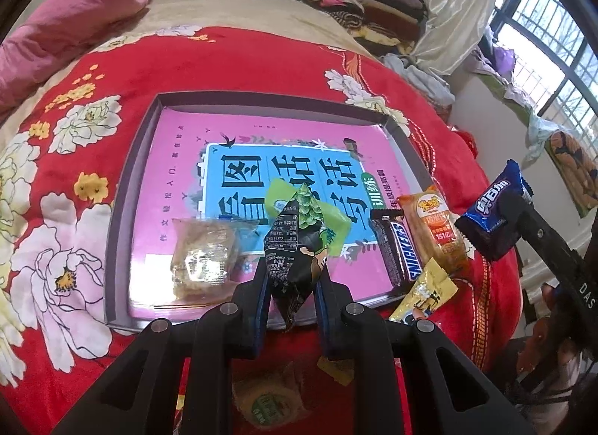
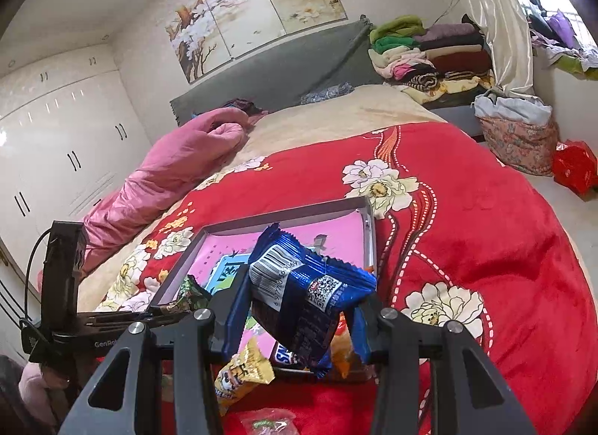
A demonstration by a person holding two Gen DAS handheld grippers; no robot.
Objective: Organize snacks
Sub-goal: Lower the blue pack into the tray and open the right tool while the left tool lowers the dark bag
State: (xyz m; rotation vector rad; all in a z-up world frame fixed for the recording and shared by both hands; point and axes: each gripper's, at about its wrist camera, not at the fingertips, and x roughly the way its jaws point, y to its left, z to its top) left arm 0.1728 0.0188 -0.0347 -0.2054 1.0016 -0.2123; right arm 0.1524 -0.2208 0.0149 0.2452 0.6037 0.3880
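Observation:
My left gripper (image 1: 293, 270) is shut on a black-and-green snack packet (image 1: 295, 244), held upright over the near edge of a grey tray (image 1: 127, 180) lined with a pink book. A clear-wrapped pastry (image 1: 203, 255) lies in the tray at the left. A Snickers bar (image 1: 400, 251) lies at its right side. An orange packet (image 1: 433, 229) and a yellow packet (image 1: 426, 293) rest by the right rim. My right gripper (image 2: 299, 304) is shut on a blue biscuit packet (image 2: 306, 285), held above that right corner and also seen in the left wrist view (image 1: 489, 210).
The tray sits on a red floral blanket (image 2: 467, 210) on a bed. A clear packet with a green label (image 1: 269, 401) lies on the blanket below my left gripper. A pink quilt (image 2: 179, 169) lies at the far left and folded clothes (image 2: 429, 53) at the head.

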